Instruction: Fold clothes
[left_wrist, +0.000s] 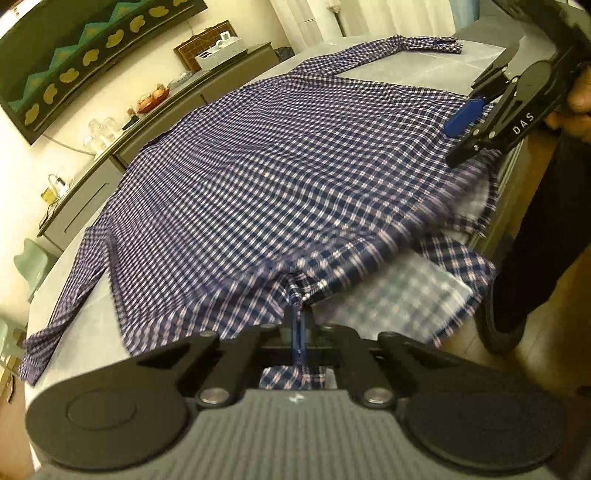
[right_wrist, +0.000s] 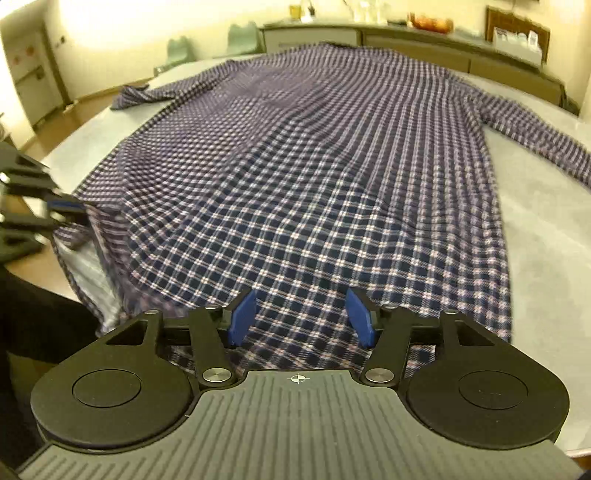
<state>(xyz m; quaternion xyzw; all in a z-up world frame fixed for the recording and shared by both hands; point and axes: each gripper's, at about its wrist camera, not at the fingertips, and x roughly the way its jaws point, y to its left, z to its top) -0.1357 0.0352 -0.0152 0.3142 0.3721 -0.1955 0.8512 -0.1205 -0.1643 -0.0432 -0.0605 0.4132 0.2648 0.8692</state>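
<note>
1 checked shirt (right_wrist: 314, 177) lies spread on the grey table (right_wrist: 546, 221), its hem at the near edge and both sleeves thrown out to the sides, one sleeve (left_wrist: 62, 317) trailing toward a table corner. The hem is partly lifted and blurred at the near corner, and some of it hangs past the table's edge.

The left tongs (left_wrist: 299, 332) are clenched on a bunched pinch of the hem, the cloth gathered into a tight knot between the blue pads. The right tongs (right_wrist: 301, 317) are spread wide, 2 blue pads (right_wrist: 242, 315) standing apart just above the hem, gripping nothing.

Risks, as I judge them:
- With only 1 grip made, any lift pulls the shirt lopsided. The held corner rises, the free side drags, and the fold line runs askew.
- The pinch is small and bunched. A sharp tug may slip it out, or it may hold only the top layer and leave the lower layer on the table.
- If the right tongs close where they hover, they may catch a ridge of cloth short of the edge and leave a crease.
- The spread sleeves are loose; carrying the hem forward could trap them crooked under the body.
- The overhanging hem could slide the shirt toward the floor (left_wrist: 465, 343) if released.
</note>
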